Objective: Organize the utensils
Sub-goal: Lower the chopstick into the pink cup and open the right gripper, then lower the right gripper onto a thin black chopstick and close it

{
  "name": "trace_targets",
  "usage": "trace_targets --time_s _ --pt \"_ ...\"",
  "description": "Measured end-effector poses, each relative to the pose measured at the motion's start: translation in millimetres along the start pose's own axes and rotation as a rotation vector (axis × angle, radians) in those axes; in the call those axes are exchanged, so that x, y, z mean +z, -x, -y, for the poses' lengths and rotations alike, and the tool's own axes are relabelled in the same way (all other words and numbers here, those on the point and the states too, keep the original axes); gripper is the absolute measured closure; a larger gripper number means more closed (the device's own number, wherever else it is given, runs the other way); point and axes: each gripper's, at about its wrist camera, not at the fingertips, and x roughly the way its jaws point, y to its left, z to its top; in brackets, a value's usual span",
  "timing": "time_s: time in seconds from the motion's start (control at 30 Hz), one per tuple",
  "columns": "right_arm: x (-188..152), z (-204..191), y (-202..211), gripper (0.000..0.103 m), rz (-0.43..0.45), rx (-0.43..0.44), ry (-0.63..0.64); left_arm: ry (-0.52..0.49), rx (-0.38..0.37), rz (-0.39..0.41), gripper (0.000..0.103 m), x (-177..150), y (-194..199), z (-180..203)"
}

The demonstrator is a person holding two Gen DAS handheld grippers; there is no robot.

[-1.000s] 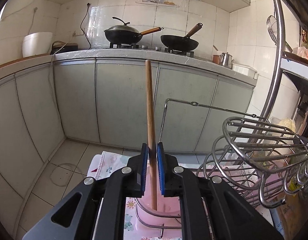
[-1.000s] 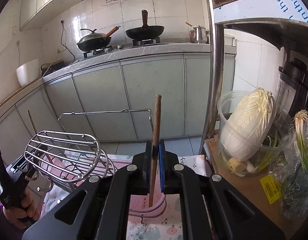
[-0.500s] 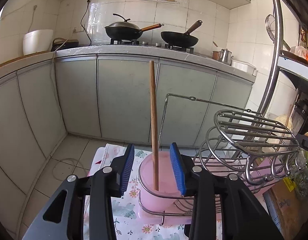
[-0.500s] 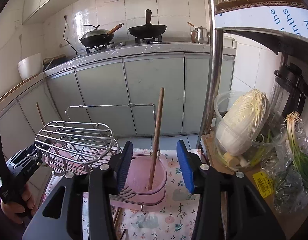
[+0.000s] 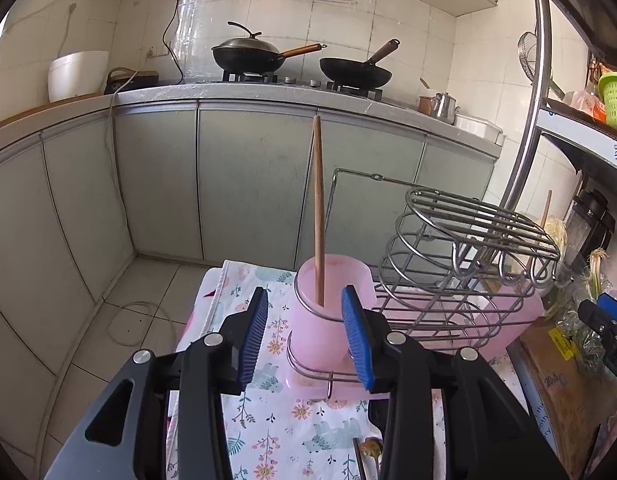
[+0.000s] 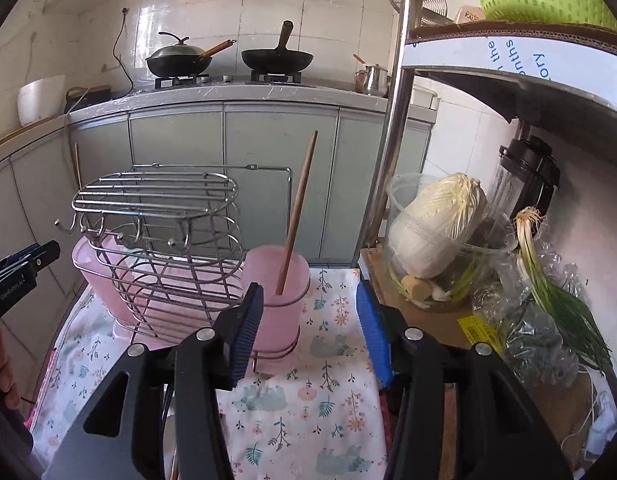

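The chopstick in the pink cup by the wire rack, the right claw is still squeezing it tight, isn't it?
No, the right claw is not squeezing it. The right wrist view shows its blue pads apart, just opened, with the chopstick standing free in the pink cup, leaning on its rim. The cup does sit by the wire rack.

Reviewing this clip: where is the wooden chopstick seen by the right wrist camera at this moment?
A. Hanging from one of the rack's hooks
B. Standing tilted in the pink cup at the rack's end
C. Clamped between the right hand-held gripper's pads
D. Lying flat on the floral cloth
B: the wooden chopstick leans inside the pink cup held in the wire rack, while the right hand-held gripper stands open, its pads clear of the stick.
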Motion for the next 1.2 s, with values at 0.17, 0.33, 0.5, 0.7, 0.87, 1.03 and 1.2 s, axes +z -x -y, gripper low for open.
trace_targets --time_s 0.17,0.33,0.5,0.7,0.87,1.03,1.2 --pt "-15.2 1.5 3.5 0.054 -0.03 0.012 -0.024 -0.011 -0.012 -0.017 0.065 -13.9 13.9 4.7" --pt "-28.1 2.1 2.1 0.054 -0.063 0.022 -0.042 -0.027 -0.028 -0.042 0.065 -28.4 22.3 12.2" --pt "-39.4 -0.6 -1.7 0.054 -0.098 0.026 -0.046 -0.045 -0.04 -0.072 0.065 -44.5 26.4 21.2" --pt "-49.7 -2.1 -5.2 0.054 -0.125 0.031 -0.047 -0.063 -0.044 -0.113 0.065 -59.0 24.7 29.2" --pt "-56.6 -2.6 -7.6 0.054 -0.144 0.036 -0.049 -0.076 -0.042 -0.142 0.065 -70.9 21.6 33.0" --pt "-60.7 -2.3 -11.6 0.054 -0.163 0.043 -0.052 -0.076 -0.045 -0.185 0.065 -80.0 14.6 34.6" --pt "-71.4 -2.6 -21.5 0.054 -0.212 0.075 -0.064 -0.057 -0.047 -0.256 0.065 -90.1 1.1 29.0"
